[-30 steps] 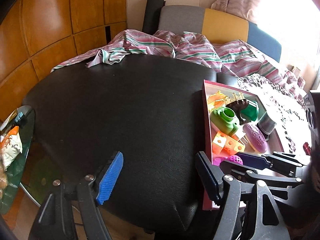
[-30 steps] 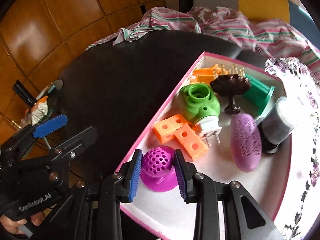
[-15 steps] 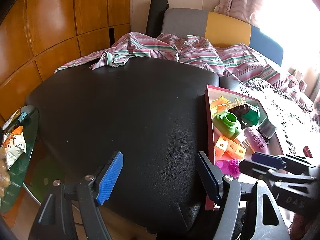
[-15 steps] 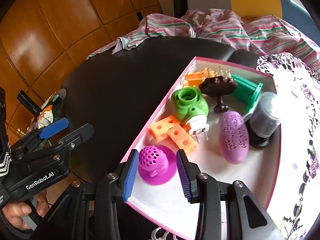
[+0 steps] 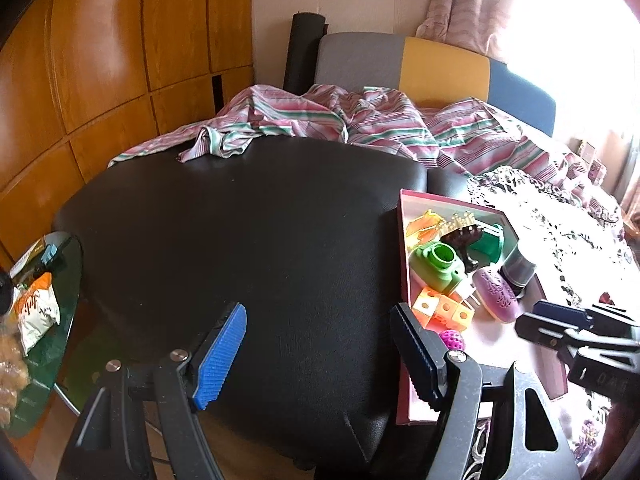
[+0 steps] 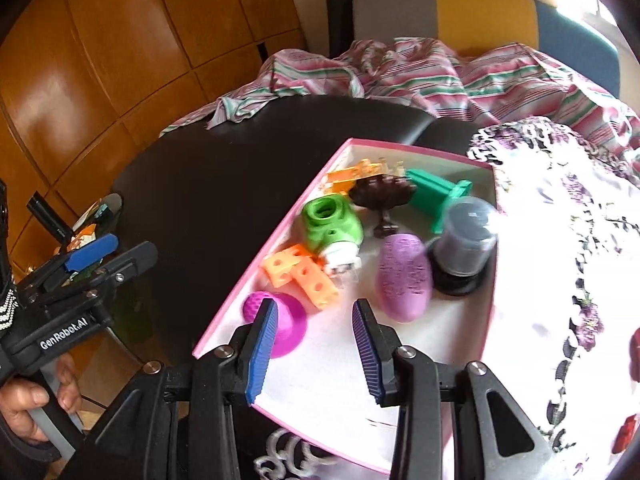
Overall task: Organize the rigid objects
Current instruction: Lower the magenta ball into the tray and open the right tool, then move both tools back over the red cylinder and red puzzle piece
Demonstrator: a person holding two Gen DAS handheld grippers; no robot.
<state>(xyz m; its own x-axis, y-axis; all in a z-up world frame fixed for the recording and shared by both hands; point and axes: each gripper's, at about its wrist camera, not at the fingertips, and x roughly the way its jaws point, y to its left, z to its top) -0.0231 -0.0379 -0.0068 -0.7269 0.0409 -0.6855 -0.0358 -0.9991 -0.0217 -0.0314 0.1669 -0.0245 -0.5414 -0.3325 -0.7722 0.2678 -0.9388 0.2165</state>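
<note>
Right gripper [image 6: 314,354] above the near corner of a pink-rimmed tray [image 6: 224,312], jaws just eased apart and empty, magenta perforated knob [image 6: 280,322] resting on the tray floor beside the left pad. Orange blocks [image 6: 304,274], green plug adapter [image 6: 330,226] and purple oval [image 6: 404,280] farther back. Left gripper [image 5: 320,350] spread wide, empty, over a black cushion [image 5: 240,240].

Right gripper [image 6: 314,354] fingers just parted off the magenta perforated knob [image 6: 276,326], lifted back and clear.
</note>
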